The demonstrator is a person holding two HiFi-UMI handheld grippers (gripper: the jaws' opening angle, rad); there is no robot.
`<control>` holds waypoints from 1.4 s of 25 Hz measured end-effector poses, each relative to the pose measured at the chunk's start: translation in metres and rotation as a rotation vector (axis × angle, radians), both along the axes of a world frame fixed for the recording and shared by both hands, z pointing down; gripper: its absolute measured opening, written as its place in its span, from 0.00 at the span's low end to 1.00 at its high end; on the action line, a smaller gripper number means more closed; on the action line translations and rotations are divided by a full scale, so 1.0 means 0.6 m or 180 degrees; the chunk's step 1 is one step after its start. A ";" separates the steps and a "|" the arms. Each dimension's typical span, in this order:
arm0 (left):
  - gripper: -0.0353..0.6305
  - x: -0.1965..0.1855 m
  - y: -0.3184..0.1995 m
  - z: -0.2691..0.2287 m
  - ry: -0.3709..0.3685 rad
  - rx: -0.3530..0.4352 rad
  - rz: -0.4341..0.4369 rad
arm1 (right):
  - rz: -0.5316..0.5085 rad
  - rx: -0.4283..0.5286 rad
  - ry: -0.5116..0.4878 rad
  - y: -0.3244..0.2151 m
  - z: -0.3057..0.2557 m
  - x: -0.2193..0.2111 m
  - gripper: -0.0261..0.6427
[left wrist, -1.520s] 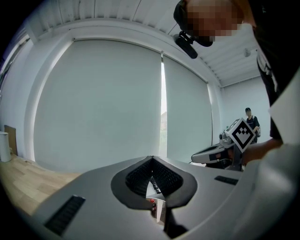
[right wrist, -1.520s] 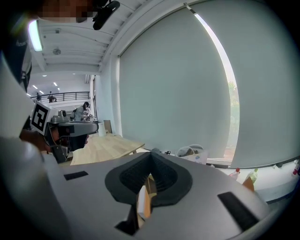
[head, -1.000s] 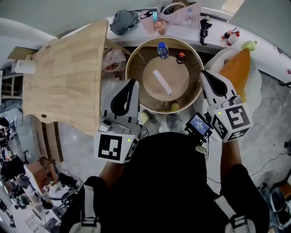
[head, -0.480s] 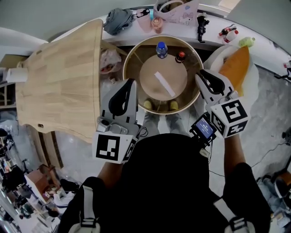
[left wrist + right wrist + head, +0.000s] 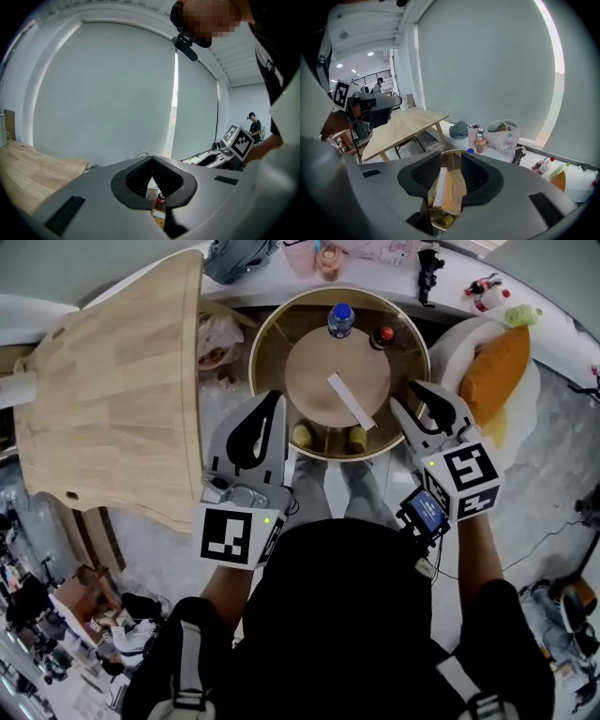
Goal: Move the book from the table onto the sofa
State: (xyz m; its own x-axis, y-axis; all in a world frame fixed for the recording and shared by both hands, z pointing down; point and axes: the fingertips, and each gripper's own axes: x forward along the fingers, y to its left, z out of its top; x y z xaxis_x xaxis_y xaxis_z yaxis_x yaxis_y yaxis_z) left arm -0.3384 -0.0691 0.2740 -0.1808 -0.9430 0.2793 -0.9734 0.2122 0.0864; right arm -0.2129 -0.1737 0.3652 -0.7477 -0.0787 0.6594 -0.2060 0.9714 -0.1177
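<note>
Person in black top (image 5: 347,615) fills the bottom centre of the head view, with a gripper in each hand. Left gripper (image 5: 274,401) sits left of centre. Its pads are pressed together with nothing between them, which is clear in the left gripper view (image 5: 151,161). Right gripper (image 5: 403,393) sits right of centre, its tips over the edge of the round table (image 5: 314,367). Its jaws stand partly apart and have just been opening, and they hold nothing. In the right gripper view (image 5: 451,159) the book (image 5: 442,187) shows through the gap but lies beyond the jaws, untouched.

The book (image 5: 351,401) lies on the round table top, centre right, with a pale cover, clear of both grippers. At the far rim stand a blue-capped bottle (image 5: 339,319) and a red-capped bottle (image 5: 382,336). A wooden table (image 5: 112,399) is in the upper left. An orange cushion (image 5: 495,376) in the upper right lies on a white seat, probably the sofa.
</note>
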 end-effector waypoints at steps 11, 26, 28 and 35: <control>0.06 -0.011 0.011 0.118 0.0219 -0.0223 -0.0068 | -0.0203 -0.0170 0.0384 0.041 0.135 -0.004 0.31; 0.06 -0.012 0.042 0.268 0.0568 -0.0519 -0.0147 | -0.0264 -0.0438 0.0702 0.088 0.270 -0.015 0.33; 0.06 -0.008 0.045 0.282 0.0609 -0.0549 -0.0128 | -0.0258 -0.0473 0.0730 0.095 0.281 -0.015 0.34; 0.06 0.001 0.051 0.325 0.0739 -0.0645 -0.0123 | -0.0285 -0.0480 0.0916 0.105 0.319 -0.006 0.39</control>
